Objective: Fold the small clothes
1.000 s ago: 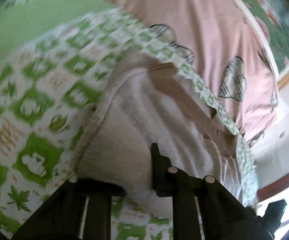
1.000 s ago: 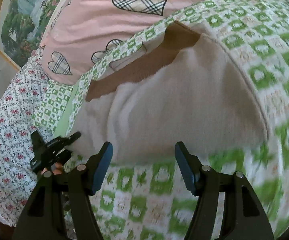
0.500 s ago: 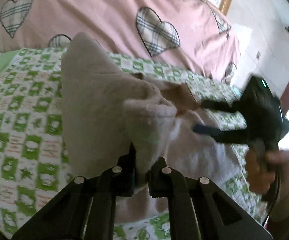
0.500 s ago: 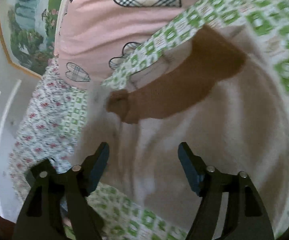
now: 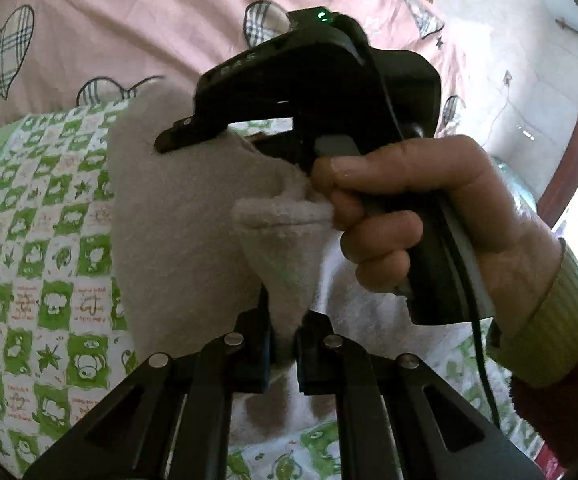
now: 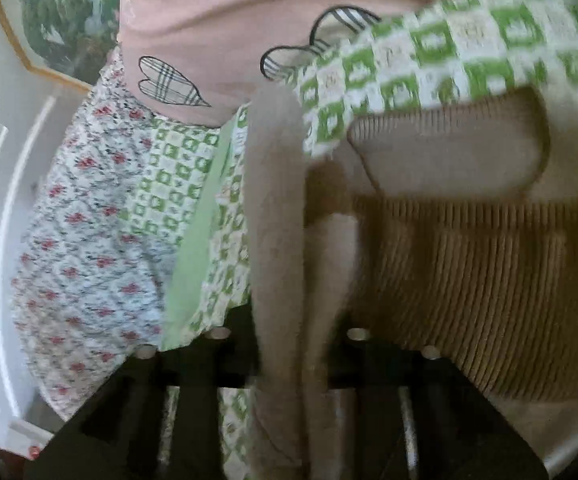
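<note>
A: L wrist view shows what R can't: the right gripper (image 5: 193,136) from outside, black body w/ green LED, held by a hand (image 5: 429,216) in a ribbed green cuff, right over the beige garment (image 5: 177,216).

B: And R wrist view gives the ribbed brown band (image 6: 469,280) of that garment, close up and blurry, plus the floral sheet (image 6: 81,240) on the left. L view has neither.

A: Claws? Left gripper (image 5: 283,356) is clenched on a bunched fold of the garment, cloth rising in a peak betw. the fingers.

B: Right one (image 6: 289,360) is dark and low in its own frame; a strip of beige cloth runs down betw. the fingers. Looks pinched, but can't tell for sure.

A: Garment lies on the green-check bedsheet (image 5: 29,240), partly lifted. Pink heart quilt (image 5: 129,20) sits behind.

B: Open sheet to the left of the garment in L view; bedsheet edge drops off left in R view.
</note>
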{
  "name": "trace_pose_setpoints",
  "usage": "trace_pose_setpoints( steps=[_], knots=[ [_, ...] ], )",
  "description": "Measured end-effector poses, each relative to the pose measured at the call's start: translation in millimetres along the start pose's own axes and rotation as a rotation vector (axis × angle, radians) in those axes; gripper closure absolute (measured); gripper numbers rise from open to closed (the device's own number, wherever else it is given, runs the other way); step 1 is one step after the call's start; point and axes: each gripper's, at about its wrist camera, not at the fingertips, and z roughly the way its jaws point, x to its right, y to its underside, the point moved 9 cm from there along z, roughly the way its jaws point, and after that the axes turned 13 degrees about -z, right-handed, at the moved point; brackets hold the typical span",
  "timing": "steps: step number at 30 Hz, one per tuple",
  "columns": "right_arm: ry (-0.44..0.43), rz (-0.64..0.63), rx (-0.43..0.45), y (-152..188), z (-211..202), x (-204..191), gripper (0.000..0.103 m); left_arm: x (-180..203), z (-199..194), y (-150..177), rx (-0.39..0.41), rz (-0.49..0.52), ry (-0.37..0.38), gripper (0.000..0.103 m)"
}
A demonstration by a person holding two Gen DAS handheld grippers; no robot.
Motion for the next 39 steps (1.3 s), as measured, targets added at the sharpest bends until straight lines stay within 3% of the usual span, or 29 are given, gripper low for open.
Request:
trace_pose_setpoints(
  steps=[5,8,12,18,24,29,35,37,39],
  knots=[
    [0.114,-0.089,0.102,0,-75,3,0.085,42,-5,-5,-0.014,0.024,0.118,0.096],
    [0.225,-0.089,0.119,9,-118,28,0.085,79,5,1,-0.041,0.053,0.18,0.096],
    [0.303,-0.027,0.135,32,-162,71,0.086,126,30,18,-0.093,0.099,0.24,0.095],
    [0.398,0.016,0.111,62,-177,113,0.086,142,72,45,-0.206,0.097,0.246,0.095],
    [0.436,0.004,0.114,75,-179,131,0.086,133,84,53,-0.238,0.073,0.252,0.094],
    [0.495,-0.015,0.13,75,-187,130,0.086,135,77,54,-0.261,0.059,0.277,0.078],
    [0.602,0.014,0.136,88,-208,140,0.082,119,36,57,-0.269,0.048,0.284,0.047],
    [0.642,0.021,0.135,95,-220,138,0.073,100,20,49,-0.244,0.024,0.273,0.04],
    [0.649,0.044,0.143,103,-231,133,0.052,75,9,37,-0.218,-0.02,0.252,0.033]
  ],
)
